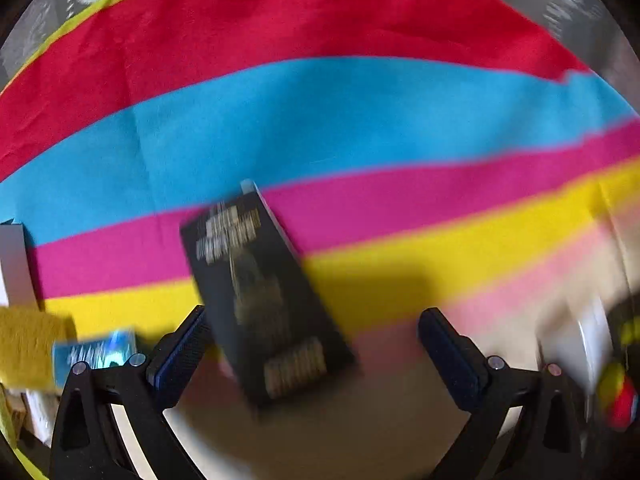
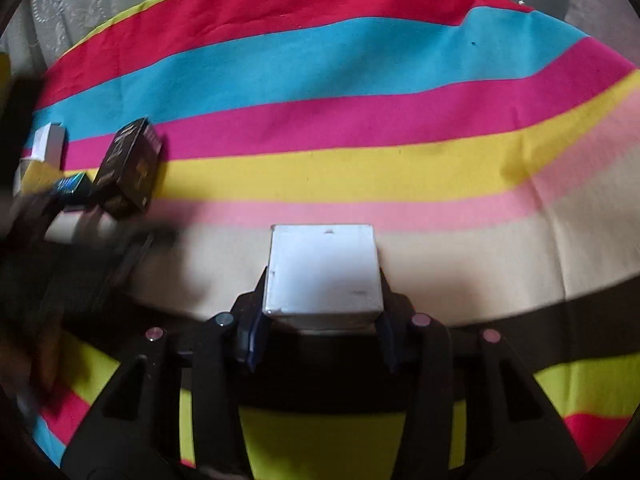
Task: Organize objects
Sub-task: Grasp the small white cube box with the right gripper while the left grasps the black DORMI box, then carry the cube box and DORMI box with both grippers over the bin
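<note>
We hold the small white cardboard box (image 2: 323, 272) tight in our right claw (image 2: 320, 320), while our left claw (image 1: 312, 344) is wide open around the tall black box (image 1: 264, 296), whose long side points away from it.

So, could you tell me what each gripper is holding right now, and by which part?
The right gripper clamps the white box by its two opposite sides, near end. The left gripper is open, holding nothing.

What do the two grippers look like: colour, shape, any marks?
Both the left gripper and the right gripper are black, with angular arms, dark blue pads on the jaws and small round silver or pinkish rivets. No cables, markings or sleeves are visible.
</note>
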A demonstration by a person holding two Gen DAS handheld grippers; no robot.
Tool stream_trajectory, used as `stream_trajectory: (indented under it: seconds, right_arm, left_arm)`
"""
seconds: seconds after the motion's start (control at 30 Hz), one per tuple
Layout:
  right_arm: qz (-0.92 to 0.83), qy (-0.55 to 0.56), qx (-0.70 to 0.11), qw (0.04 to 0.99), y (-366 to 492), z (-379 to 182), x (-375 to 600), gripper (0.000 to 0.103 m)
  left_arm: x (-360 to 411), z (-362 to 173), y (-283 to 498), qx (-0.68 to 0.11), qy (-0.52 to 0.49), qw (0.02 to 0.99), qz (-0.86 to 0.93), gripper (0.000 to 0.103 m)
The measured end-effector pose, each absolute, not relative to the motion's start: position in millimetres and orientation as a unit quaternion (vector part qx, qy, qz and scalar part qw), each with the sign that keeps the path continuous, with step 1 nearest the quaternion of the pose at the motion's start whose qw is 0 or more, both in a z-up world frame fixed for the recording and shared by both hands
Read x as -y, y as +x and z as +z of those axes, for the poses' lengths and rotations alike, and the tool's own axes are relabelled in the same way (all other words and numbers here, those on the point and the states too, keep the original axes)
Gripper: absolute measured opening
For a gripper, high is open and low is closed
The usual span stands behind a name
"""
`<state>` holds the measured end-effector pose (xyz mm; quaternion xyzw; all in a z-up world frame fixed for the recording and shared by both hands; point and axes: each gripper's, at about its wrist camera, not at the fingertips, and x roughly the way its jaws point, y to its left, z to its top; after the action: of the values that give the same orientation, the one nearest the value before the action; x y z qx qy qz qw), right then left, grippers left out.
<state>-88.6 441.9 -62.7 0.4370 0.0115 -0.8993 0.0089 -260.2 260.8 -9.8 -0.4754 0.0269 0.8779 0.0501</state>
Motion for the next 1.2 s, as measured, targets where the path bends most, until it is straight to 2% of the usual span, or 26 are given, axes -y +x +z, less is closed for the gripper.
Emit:
stream_trajectory:
  seconds: [0.03,0.07,0.1,0.13,0.17,0.23,0.43,0.67,0.8,1.2]
  right_arm:
    - [-0.9,0.435,-0.011,0.008,-84.6,-62.7,-441.0,0.05]
    - [-0.9,0.435,-0.011,0.007,-81.7,-62.4,-439.6,0.05]
    - [-0.9,0.435,-0.012,0.005,-77.3,-61.9,-437.3,0.05]
    - [-0.9,0.435,-0.011,0.004,-75.4,-61.6,-436.2,0.05]
    - [-0.901,0.435,-0.011,0.004,-72.1,-61.1,-434.8,0.05]
    - [-0.901,0.435,-0.01,0.002,-70.5,-59.3,-434.1,0.049]
    - [-0.899,0.437,-0.011,0.013,-52.6,-55.1,-427.7,0.05]
    - [-0.892,0.45,-0.023,0.045,4.2,-49.8,-379.6,0.049]
    - [-0.884,0.461,-0.042,0.066,61.2,-44.6,-330.7,0.049]
    - [-0.883,0.452,-0.096,0.089,129.1,-50.3,-235.0,0.049]
  left_arm:
    - [-259.4,-10.2,-264.7,-0.022,-0.472,0.046,0.88,0.102]
    - [-258.1,-9.8,-264.5,-0.021,-0.467,0.045,0.883,0.093]
    - [-255.3,-7.5,-258.8,-0.02,-0.454,0.046,0.889,0.067]
    - [-252.4,-4.0,-248.6,-0.022,-0.446,0.055,0.893,0.049]
    - [-250.1,-2.1,-238.5,-0.023,-0.45,0.074,0.89,0.04]
    - [-240.1,-0.4,-206.2,-0.019,-0.456,0.118,0.882,0.04]
    - [-186.1,-1.5,-78.3,-0.073,-0.436,0.152,0.884,0.04]
    - [-114.2,-0.1,27.1,-0.043,-0.439,0.107,0.891,0.04]
    - [-81.5,-2.9,62.7,-0.023,-0.443,0.091,0.891,0.04]
    - [-35.2,13.0,147.3,0.004,-0.429,0.083,0.9,0.041]
